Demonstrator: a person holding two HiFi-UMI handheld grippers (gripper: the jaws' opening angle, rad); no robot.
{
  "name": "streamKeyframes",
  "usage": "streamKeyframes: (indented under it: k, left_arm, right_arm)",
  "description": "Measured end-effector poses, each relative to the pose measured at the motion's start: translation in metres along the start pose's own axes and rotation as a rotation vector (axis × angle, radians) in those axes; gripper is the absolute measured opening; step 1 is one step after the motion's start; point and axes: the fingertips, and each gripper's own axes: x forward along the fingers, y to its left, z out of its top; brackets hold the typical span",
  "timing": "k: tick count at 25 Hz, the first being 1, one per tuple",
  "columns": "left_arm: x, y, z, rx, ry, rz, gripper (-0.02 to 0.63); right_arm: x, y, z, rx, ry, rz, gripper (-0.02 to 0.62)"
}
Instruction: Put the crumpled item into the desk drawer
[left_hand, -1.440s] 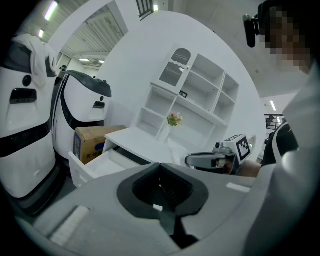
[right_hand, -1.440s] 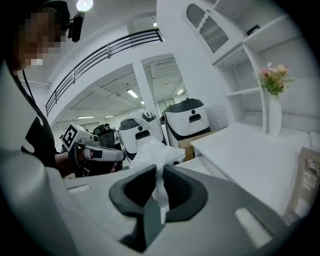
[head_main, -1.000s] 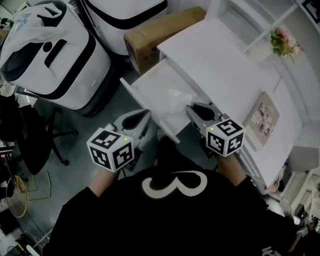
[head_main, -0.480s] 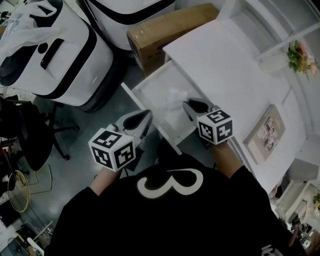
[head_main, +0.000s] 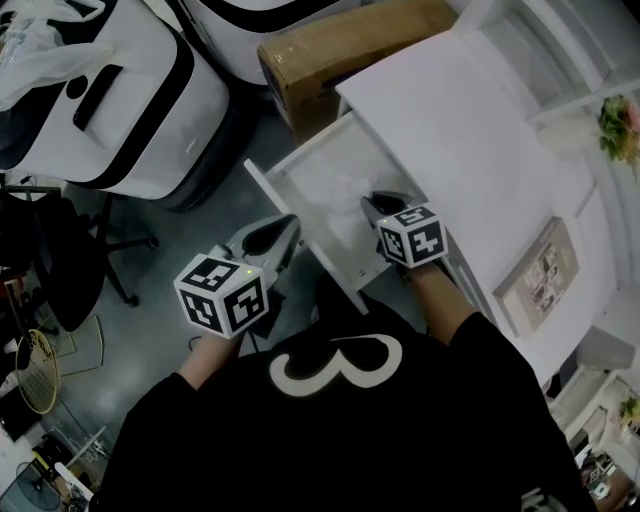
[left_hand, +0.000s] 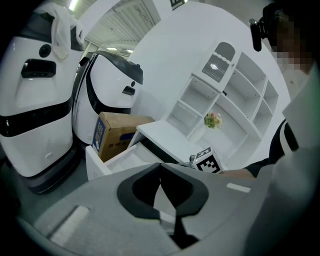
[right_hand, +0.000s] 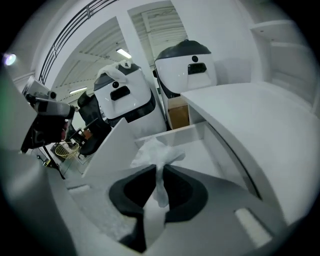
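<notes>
The white desk drawer (head_main: 300, 175) stands pulled out; in the right gripper view its floor (right_hand: 200, 147) lies just below the jaws. A crumpled white item (right_hand: 155, 152) is pinched in my right gripper (right_hand: 159, 170), which is shut on it. In the head view that gripper (head_main: 372, 204) hangs over the drawer's inside with the crumpled item (head_main: 343, 190) at its tips. My left gripper (head_main: 283, 229) is shut and empty, held over the floor just left of the drawer's front panel. From the left gripper view (left_hand: 160, 166) I see the drawer (left_hand: 117, 157) ahead.
A cardboard box (head_main: 350, 50) sits on the floor behind the drawer. Large white-and-black machines (head_main: 110, 90) stand to the left, with a black chair (head_main: 60, 260) nearer me. The white desk top (head_main: 470, 130) carries a framed picture (head_main: 545, 275); flowers (head_main: 620, 125) stand on its shelf.
My right gripper has moved forward and left with the crumpled item, from the drawer's near edge to over its inside. The left gripper has stayed about where it was.
</notes>
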Motion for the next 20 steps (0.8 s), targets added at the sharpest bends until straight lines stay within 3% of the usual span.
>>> streamKeyframes:
  k: [20]
  left_arm:
    - [0.007, 0.043, -0.032, -0.098, 0.049, 0.081, 0.009]
  right_arm:
    - [0.087, -0.044, -0.065, 0.075, 0.212, -0.033, 0.052]
